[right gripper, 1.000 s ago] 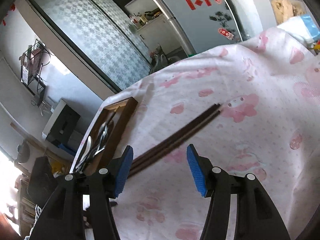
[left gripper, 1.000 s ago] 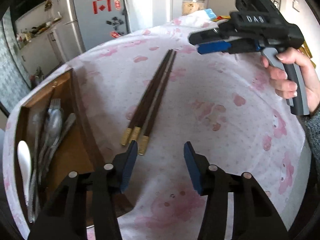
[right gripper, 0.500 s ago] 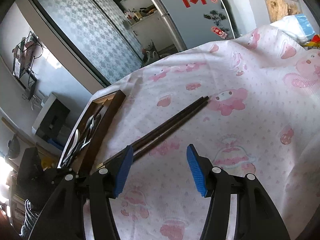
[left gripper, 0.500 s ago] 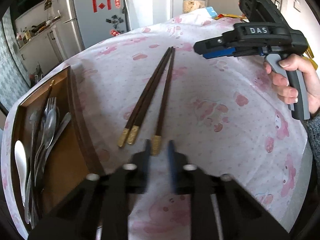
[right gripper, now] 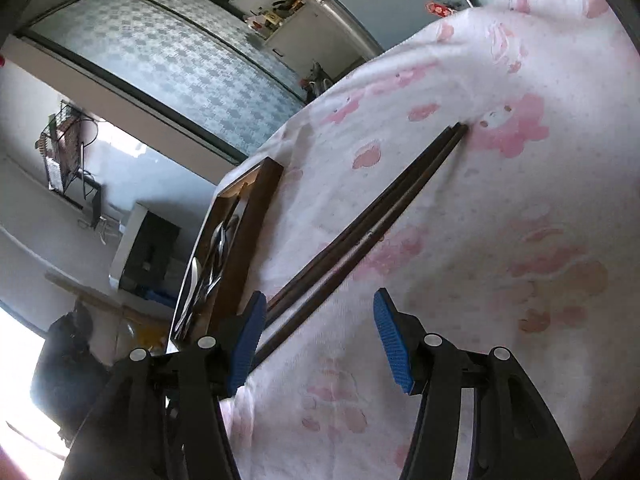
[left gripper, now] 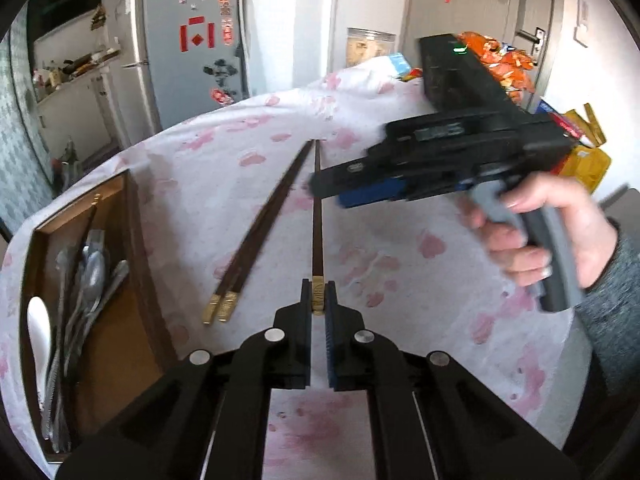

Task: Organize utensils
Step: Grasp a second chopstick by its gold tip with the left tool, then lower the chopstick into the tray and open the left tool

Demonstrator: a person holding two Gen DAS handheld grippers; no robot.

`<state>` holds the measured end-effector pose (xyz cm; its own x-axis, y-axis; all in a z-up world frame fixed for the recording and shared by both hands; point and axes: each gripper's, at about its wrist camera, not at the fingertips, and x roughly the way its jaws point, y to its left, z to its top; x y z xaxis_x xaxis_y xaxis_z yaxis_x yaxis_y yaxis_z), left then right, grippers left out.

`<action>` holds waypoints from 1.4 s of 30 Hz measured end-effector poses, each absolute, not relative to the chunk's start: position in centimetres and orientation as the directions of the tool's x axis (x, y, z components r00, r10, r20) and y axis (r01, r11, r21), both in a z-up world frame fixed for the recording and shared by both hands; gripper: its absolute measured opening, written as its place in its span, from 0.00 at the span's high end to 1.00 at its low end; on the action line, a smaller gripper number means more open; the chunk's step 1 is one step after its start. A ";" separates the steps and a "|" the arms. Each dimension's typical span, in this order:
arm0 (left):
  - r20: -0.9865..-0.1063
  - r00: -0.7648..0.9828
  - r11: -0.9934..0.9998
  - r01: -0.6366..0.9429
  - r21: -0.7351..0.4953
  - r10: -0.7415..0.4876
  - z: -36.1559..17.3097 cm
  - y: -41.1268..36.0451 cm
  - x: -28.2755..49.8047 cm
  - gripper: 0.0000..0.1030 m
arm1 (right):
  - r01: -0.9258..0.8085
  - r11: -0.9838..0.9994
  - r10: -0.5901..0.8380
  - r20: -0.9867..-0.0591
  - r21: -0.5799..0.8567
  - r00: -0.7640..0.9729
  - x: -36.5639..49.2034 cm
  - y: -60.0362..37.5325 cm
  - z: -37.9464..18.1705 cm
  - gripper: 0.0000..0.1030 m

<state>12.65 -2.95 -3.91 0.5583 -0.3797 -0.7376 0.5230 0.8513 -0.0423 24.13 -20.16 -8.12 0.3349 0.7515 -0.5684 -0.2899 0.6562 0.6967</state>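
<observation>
Left tongs (left gripper: 319,300) pinched one chopstick (left gripper: 317,216) by its gold end, ready for the tray (left gripper: 132,216); right tongs (right gripper: 316,336) hovered open nearby.

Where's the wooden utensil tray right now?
In the left wrist view the wooden tray sits at the table's left edge, left of the two loose chopsticks, already holding spoons and forks.

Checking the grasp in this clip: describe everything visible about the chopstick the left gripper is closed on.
The single chopstick is long, thin and dark brown, wood by its look, with a gold patterned cap at its near end. The left gripper is shut on that cap. The stick points straight away across the pink-printed tablecloth; whether it lies on it is unclear. It is angled apart from the two other chopsticks, its far tip near theirs.
</observation>
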 end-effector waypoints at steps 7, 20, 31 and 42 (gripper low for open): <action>-0.737 0.569 0.847 0.531 -0.008 -0.364 -4.5 -3.4 11.9 0.94 | -0.276 0.718 0.691 -0.611 0.639 0.385 24.3 -18.7 -8.5 0.79; -0.700 0.618 0.870 0.492 -0.011 -0.358 -3.3 1.6 10.4 0.94 | -0.377 0.698 0.716 -0.584 0.609 0.382 23.8 -14.0 -5.1 0.82; -0.669 0.693 0.945 0.324 -0.044 -0.269 -2.8 12.2 9.9 0.94 | -0.493 0.669 0.731 -0.614 0.556 0.299 25.4 -0.8 -3.0 0.82; -0.693 0.698 0.976 0.214 -0.038 -0.180 -3.7 15.7 10.7 0.94 | -0.485 0.702 0.686 -0.679 0.522 0.262 26.8 5.4 -3.8 0.63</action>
<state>10.74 15.69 -3.69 0.6983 -0.1797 -0.6929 0.2138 0.9762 -0.0378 26.76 5.40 -3.76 0.2624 0.6855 -0.6791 -0.4848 0.7022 0.5215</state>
